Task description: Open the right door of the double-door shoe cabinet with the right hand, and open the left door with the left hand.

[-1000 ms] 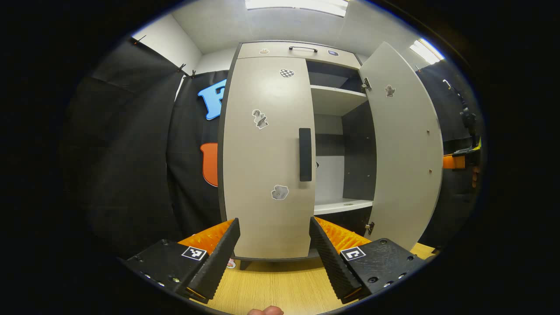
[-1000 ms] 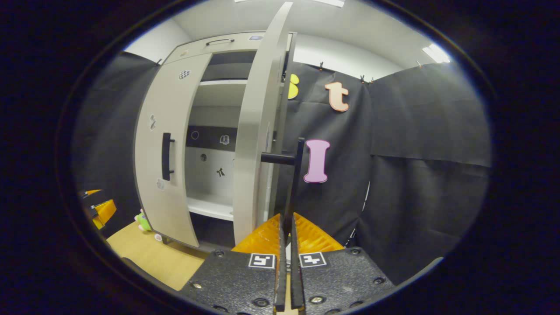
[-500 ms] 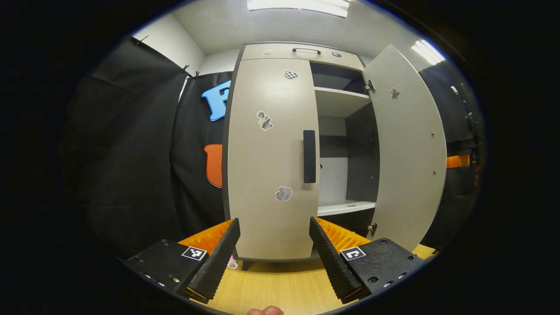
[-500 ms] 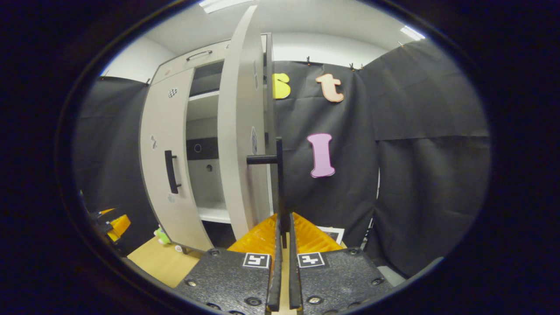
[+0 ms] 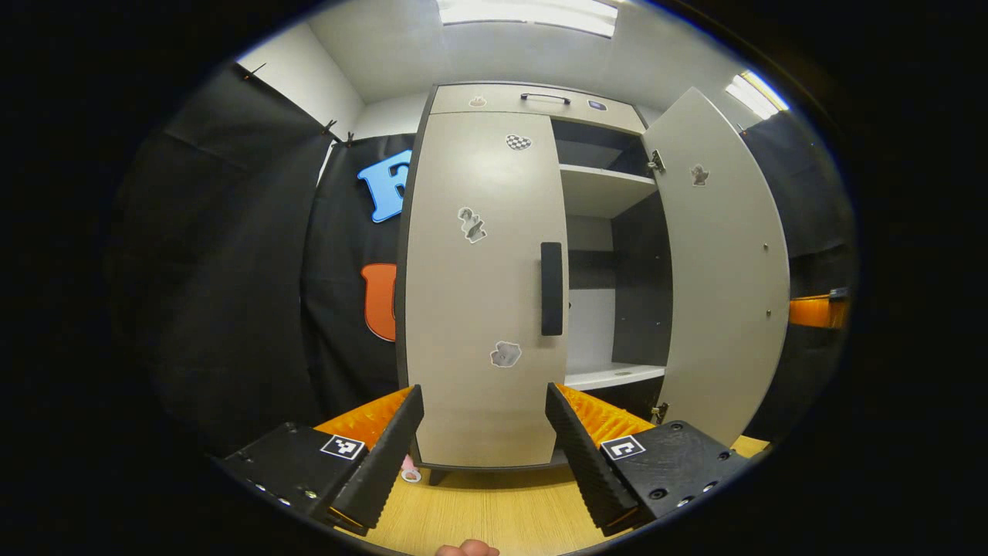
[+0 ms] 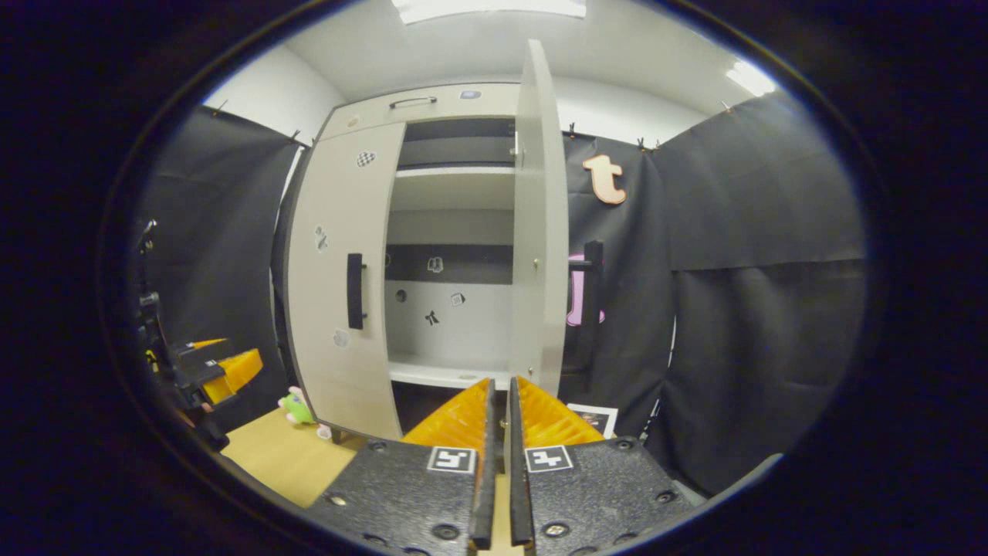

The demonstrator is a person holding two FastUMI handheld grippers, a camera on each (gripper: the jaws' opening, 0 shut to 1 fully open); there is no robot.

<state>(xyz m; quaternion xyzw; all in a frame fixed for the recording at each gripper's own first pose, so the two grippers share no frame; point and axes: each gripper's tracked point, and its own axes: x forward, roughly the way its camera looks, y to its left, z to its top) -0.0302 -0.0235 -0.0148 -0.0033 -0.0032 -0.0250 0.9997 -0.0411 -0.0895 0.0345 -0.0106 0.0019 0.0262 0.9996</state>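
Right door (image 5: 718,262) swung open, handle (image 6: 593,289) on its far side. Left door (image 5: 482,286) closed. Left gripper (image 5: 485,432) fingers wide, in front of the left door, apart from it. Right gripper (image 6: 499,432) fingers nearly together, apparently gripping nothing, off the handle.

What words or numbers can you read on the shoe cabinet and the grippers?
No words or numbers can be read.
Stickers on the left door: little pictures, too small to show any writing.
Sticker on the right door: too small to tell.
Square markers on the left hand-held gripper and right hand-held gripper: black-and-white patterns, not words.
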